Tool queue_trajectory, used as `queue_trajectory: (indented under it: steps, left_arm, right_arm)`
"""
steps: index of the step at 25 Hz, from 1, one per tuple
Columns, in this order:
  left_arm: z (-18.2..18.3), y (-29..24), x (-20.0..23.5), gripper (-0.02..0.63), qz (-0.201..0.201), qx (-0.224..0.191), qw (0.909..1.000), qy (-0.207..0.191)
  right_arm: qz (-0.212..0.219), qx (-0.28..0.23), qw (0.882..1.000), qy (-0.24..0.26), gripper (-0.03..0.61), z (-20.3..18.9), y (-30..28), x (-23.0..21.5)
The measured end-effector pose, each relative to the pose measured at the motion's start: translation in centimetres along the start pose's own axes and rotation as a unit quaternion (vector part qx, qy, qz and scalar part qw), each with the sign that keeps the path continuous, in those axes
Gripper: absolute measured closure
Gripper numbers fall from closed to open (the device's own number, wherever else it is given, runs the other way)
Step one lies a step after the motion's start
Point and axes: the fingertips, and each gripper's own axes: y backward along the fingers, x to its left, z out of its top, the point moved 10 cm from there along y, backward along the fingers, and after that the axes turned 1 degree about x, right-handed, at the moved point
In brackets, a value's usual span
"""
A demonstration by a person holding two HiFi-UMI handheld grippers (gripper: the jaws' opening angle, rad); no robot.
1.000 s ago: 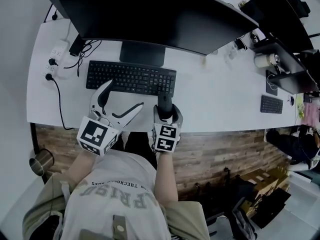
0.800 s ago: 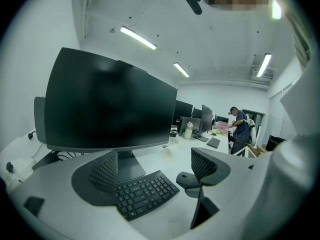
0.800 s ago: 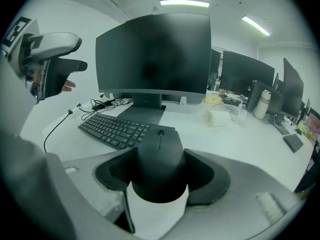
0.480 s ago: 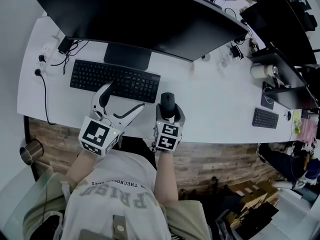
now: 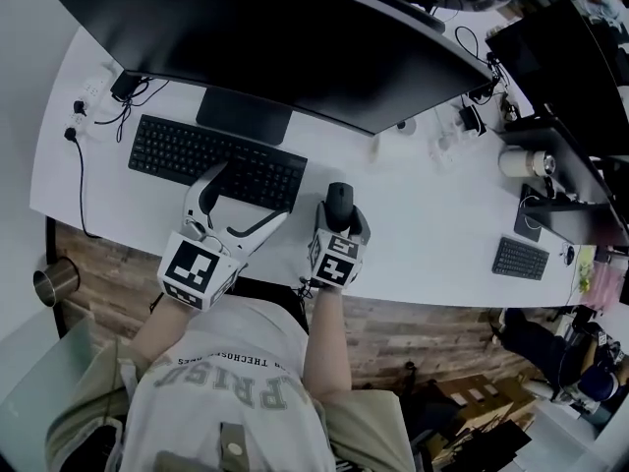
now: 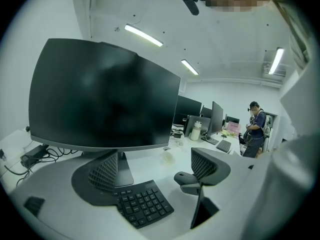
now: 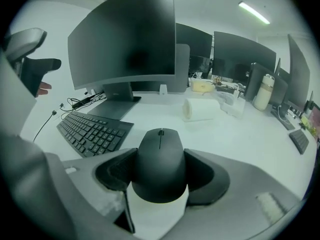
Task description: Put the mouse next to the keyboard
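- The right gripper [image 5: 341, 214], over the near edge of the white desk [image 5: 432, 244], clamps both jaws on the black mouse [image 5: 339, 197]
- The mouse is just off the right end of the black keyboard [image 5: 197, 155]
- The left gripper [image 5: 248, 193] hovers over the keyboard's near edge, jaws spread wide, nothing between them
- Behind, a dark monitor [image 5: 275, 37] spans the desk

head: overhead, down | gripper views: desk-level, forward | shared: keyboard [image 5: 177, 150]
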Motion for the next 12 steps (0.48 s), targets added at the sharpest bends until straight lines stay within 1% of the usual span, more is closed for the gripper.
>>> queue_trajectory:
  steps: [7,12]
  left_arm:
    - [-0.6,-1.0,0.2,0.178,0.007,0.013,0.9999,0.003]
    - [-0.2,-1.7,0.2,0.177,0.007,0.016,0.9999,0.001]
  right_arm:
    - [-0.006,0.023,1.0,-0.018,0.285,-0.2,-2.6,-0.7]
    - [-0.011,0.033,0.999,-0.026,0.285,-0.4,-3.6,-0.8]
